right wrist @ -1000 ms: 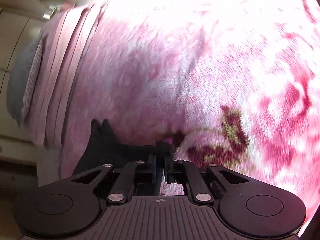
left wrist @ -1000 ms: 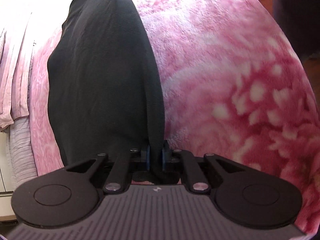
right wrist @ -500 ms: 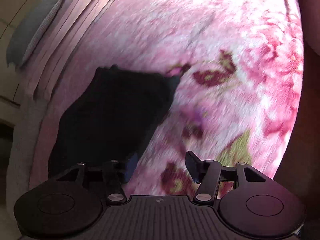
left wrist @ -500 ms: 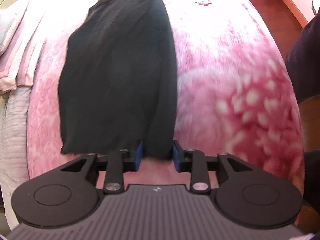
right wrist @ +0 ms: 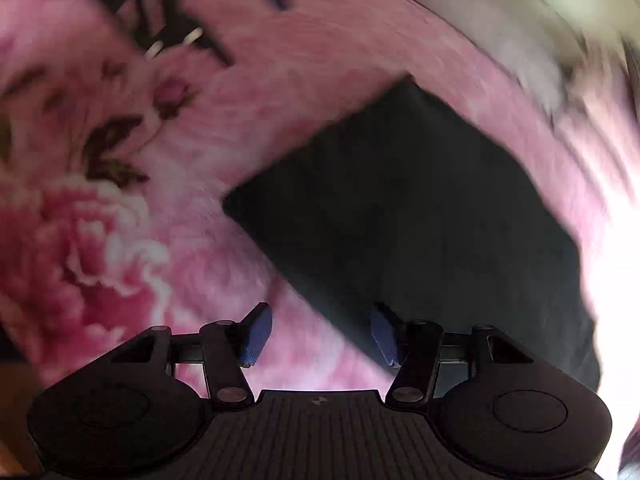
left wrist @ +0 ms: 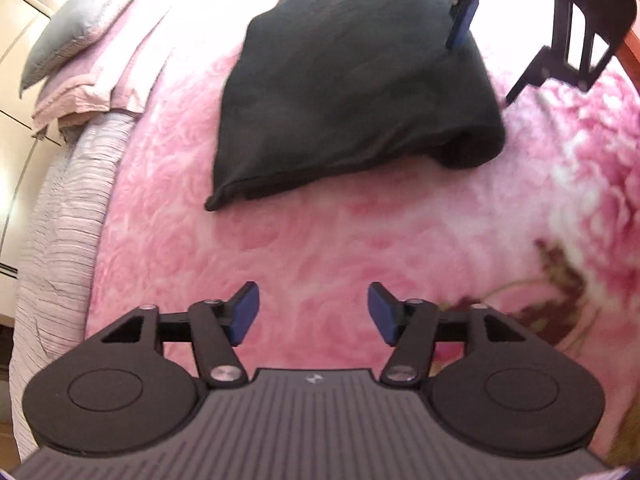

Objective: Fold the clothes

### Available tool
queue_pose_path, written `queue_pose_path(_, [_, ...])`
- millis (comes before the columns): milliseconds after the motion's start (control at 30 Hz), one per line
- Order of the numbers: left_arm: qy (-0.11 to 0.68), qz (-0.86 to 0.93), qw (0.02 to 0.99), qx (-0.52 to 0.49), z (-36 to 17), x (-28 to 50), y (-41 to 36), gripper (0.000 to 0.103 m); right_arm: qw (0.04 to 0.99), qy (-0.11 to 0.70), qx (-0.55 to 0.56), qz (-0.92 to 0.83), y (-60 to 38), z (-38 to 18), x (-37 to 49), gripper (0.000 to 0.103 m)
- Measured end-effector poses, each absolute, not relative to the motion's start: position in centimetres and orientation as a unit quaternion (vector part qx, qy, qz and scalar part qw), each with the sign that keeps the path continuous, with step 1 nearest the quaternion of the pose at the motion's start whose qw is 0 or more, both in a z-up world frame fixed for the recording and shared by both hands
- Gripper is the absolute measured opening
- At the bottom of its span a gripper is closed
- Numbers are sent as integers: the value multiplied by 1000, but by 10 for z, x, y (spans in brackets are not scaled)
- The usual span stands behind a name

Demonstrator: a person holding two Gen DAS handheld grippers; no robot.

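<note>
A black garment point(left wrist: 352, 80) lies folded into a thick rectangle on the pink flowered blanket point(left wrist: 320, 248). My left gripper point(left wrist: 312, 314) is open, drawn back from the garment's near edge, with only blanket between its blue pads. In the left wrist view the right gripper point(left wrist: 516, 32) hangs open over the garment's far right corner. In the blurred right wrist view the same black garment point(right wrist: 420, 208) fills the centre right, and my right gripper point(right wrist: 320, 336) is open above its near edge, holding nothing. The left gripper point(right wrist: 172, 12) shows at the top left there.
A grey pillow point(left wrist: 68, 28) and folded pink bedding point(left wrist: 104, 80) sit at the bed's far left. A grey ribbed sheet point(left wrist: 52, 248) runs along the left bed edge, with a pale cupboard point(left wrist: 16, 92) beyond. Open blanket spreads right of the garment.
Both grippers held the black garment a second ago; both have let go and opened wide. The left one has pulled back, and the garment now lies shorter and thicker.
</note>
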State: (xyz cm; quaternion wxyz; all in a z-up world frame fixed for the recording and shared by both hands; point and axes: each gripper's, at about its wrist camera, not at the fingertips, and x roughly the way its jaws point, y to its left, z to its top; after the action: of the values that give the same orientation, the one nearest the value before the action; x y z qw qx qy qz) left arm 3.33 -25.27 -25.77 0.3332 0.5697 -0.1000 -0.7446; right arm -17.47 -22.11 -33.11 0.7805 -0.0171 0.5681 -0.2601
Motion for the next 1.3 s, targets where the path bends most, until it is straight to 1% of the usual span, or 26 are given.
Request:
queue_pose_path(67, [-116, -749, 332, 561, -261, 35, -258, 69, 784, 562, -17, -262, -224, -328, -171, 57])
queue_pose_path(100, [-125, -751, 330, 557, -262, 35, -261, 74, 786, 559, -17, -263, -226, -326, -169, 55])
queue_pose_path(133, [-139, -754, 325, 553, -265, 34, -265, 77, 788, 557, -16, -263, -227, -325, -168, 28])
queue_pose_path(167, [-155, -757, 318, 549, -268, 31, -270, 84, 790, 554, -16, -264, -229, -323, -166, 8])
queue_pose_path(200, [-180, -760, 309, 542, -272, 28, -272, 88, 791, 551, -16, -265, -231, -321, -164, 3])
queue_pose_path(333, [-276, -759, 276, 522, -287, 6, -284, 90, 803, 514, 44, -299, -253, -282, -174, 3])
queue_pose_path(400, [-309, -753, 275, 511, -295, -5, -298, 91, 803, 501, 59, -316, -257, -263, -184, 3])
queue_pose_path(533, [-354, -746, 254, 503, -313, -22, -326, 91, 801, 491, 76, -335, -259, -244, -193, 3])
queue_pose_path(567, [-363, -744, 246, 504, -316, -25, -332, 86, 800, 489, 80, -338, -259, -240, -195, 3])
queue_pose_path(633, [-364, -742, 228, 514, -319, -28, -345, 63, 799, 487, 87, -341, -258, -237, -197, 3])
queue_pose_path(667, [-364, -741, 220, 520, -320, -29, -351, 33, 800, 486, 92, -340, -258, -239, -196, 3])
queue_pose_path(700, [-354, -745, 217, 522, -316, -28, -355, 15, 800, 486, 98, -336, -258, -240, -196, 3])
queue_pose_path(800, [-336, -756, 216, 519, -300, -21, -358, 10, 805, 485, 115, -321, -252, -238, -198, 3])
queue_pose_path(900, [-336, -758, 219, 515, -283, -12, -346, 8, 813, 483, 130, -299, -243, -239, -192, 3])
queue_pose_path(1000, [-319, -752, 215, 535, -265, -3, -329, 8, 825, 469, 150, -277, -229, -234, -184, 3])
queue_pose_path(1067, [-304, -748, 204, 554, -253, 3, -324, 9, 835, 452, 169, -264, -221, -231, -180, 3])
queue_pose_path(1200, [-305, -739, 176, 575, -222, -14, -335, 9, 839, 393, 252, -280, -231, -220, -201, 3])
queue_pose_path(1300, [-301, -735, 162, 586, -195, -54, -372, 10, 837, 349, 287, -309, -252, -209, -236, 3])
